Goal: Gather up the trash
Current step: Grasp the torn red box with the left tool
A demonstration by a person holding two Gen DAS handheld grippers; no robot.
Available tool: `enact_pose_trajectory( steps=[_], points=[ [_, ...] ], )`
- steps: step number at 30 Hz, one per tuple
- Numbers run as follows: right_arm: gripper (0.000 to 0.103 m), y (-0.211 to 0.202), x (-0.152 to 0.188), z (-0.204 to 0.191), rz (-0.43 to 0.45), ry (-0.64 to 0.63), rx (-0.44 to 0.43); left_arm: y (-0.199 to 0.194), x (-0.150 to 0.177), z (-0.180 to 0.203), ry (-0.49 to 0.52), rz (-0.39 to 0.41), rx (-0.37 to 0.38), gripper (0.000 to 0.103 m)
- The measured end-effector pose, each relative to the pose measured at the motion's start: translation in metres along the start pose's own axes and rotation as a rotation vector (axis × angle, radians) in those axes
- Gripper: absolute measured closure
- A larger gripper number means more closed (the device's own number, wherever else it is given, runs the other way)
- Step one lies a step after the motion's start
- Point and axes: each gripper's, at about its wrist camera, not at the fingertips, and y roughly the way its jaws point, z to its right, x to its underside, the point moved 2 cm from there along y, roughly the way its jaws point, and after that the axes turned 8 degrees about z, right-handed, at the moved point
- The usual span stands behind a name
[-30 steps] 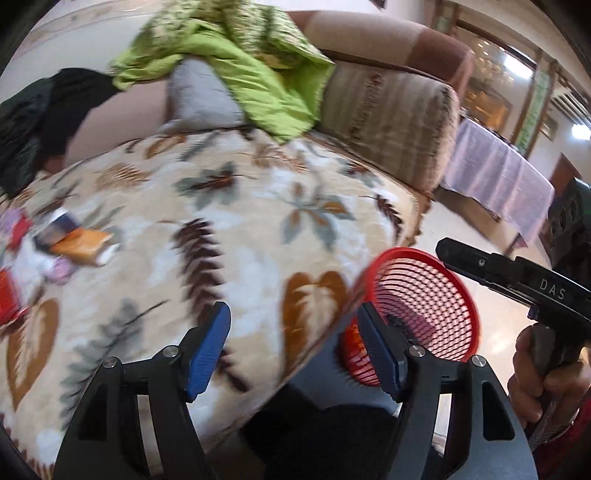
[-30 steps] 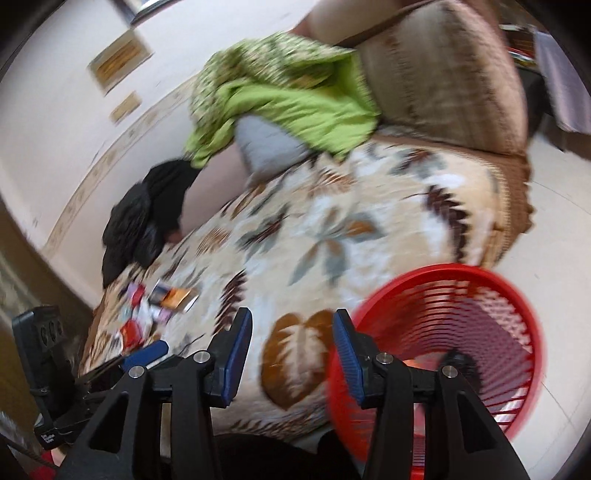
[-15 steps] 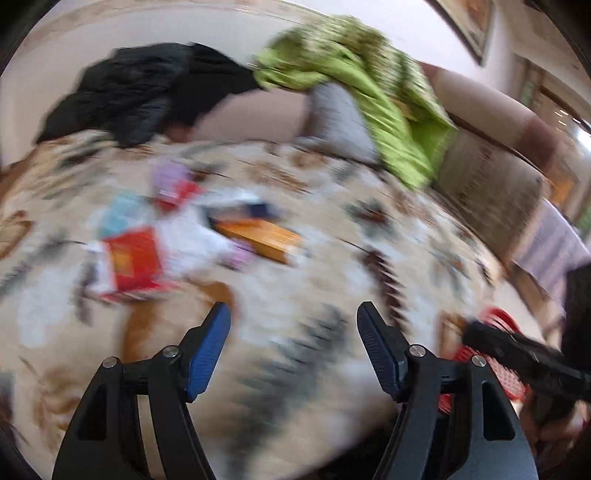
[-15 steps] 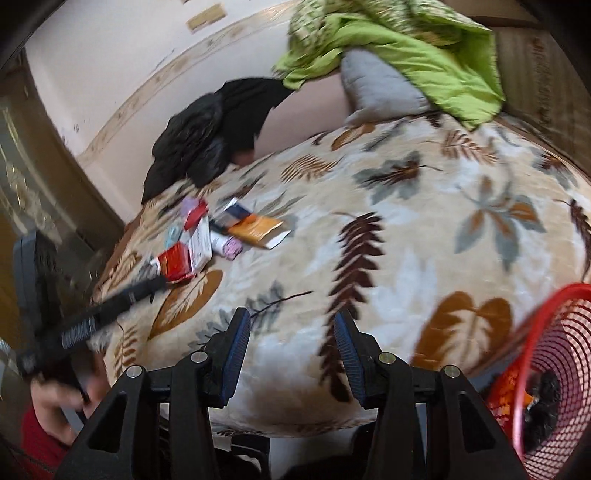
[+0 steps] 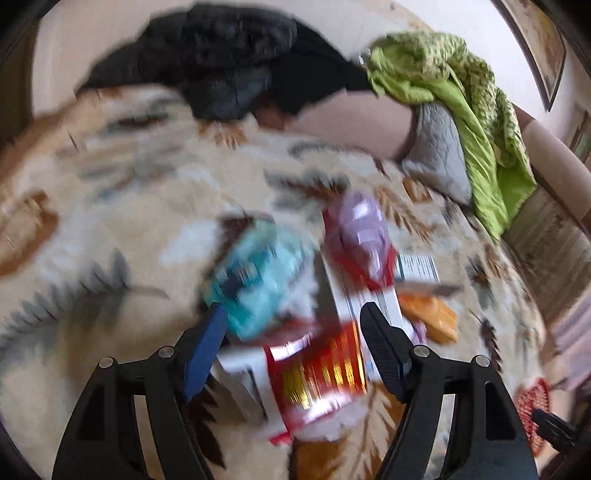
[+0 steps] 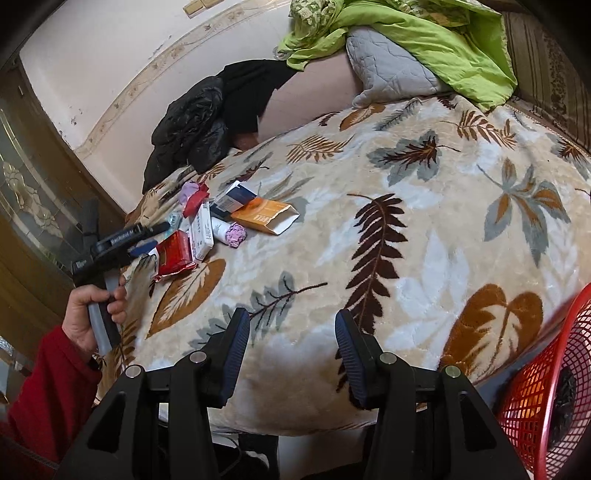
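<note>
Trash sits in one loose heap on the leaf-print blanket (image 6: 424,258), near its far left edge, so everything can be taken from one spot. Left gripper (image 5: 291,339) hangs just over that heap, jaws wide and just opened a bit further, nothing pinched between them yet. Under its gap lies the red foil packet (image 5: 317,373), likely first pick since it is nearest that edge and lies flat. Just beyond it: a teal wrapper (image 5: 255,284), a white carton (image 5: 354,299), a purple-and-red wrapper (image 5: 360,236), an orange box (image 5: 428,314). That view is blurred, so exact overlaps are hard to call.

From the right wrist view the heap reads clearer: orange box (image 6: 266,218) lying open-ended, red foil packet (image 6: 175,254) at the near end, a small purple crumple (image 6: 236,234) beside the white carton (image 6: 203,230). A hand in a red sleeve (image 6: 96,310) holds the left tool angled down at the pile.

Right gripper (image 6: 291,347) is about half open and empty, held over bare blanket, well apart from the heap. It stays close to the red mesh basket (image 6: 546,387), which stands beside the bed at the right, probably placed there for drop-offs. Something orange already lies in the basket. Black jacket (image 6: 199,125), grey pillow (image 6: 388,70) and green quilt (image 6: 424,33) are piled at the back, clear of the work.
</note>
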Motion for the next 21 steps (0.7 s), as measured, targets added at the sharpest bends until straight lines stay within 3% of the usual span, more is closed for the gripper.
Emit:
enact_pose_trajectory(
  steps=[5,7,8,13,21],
  points=[
    [0.051,-0.002,0.0,0.006,0.004,0.033,-0.015,-0.018,0.041,0.032,0.13,-0.092,0.087,0.03],
    [0.051,-0.002,-0.001,0.007,0.003,0.039,-0.018,-0.028,0.058,0.049,0.191,-0.142,0.163,0.03],
    [0.051,-0.002,-0.001,0.007,0.006,0.039,-0.018,-0.033,0.063,0.057,0.226,-0.13,0.165,0.03],
    [0.051,-0.006,0.001,0.005,0.019,0.034,-0.019,-0.032,0.055,0.066,0.257,-0.102,0.074,0.029],
    [0.051,-0.011,0.001,0.012,0.027,0.054,-0.009,0.007,0.055,0.066,0.238,-0.148,-0.09,0.031]
  ],
)
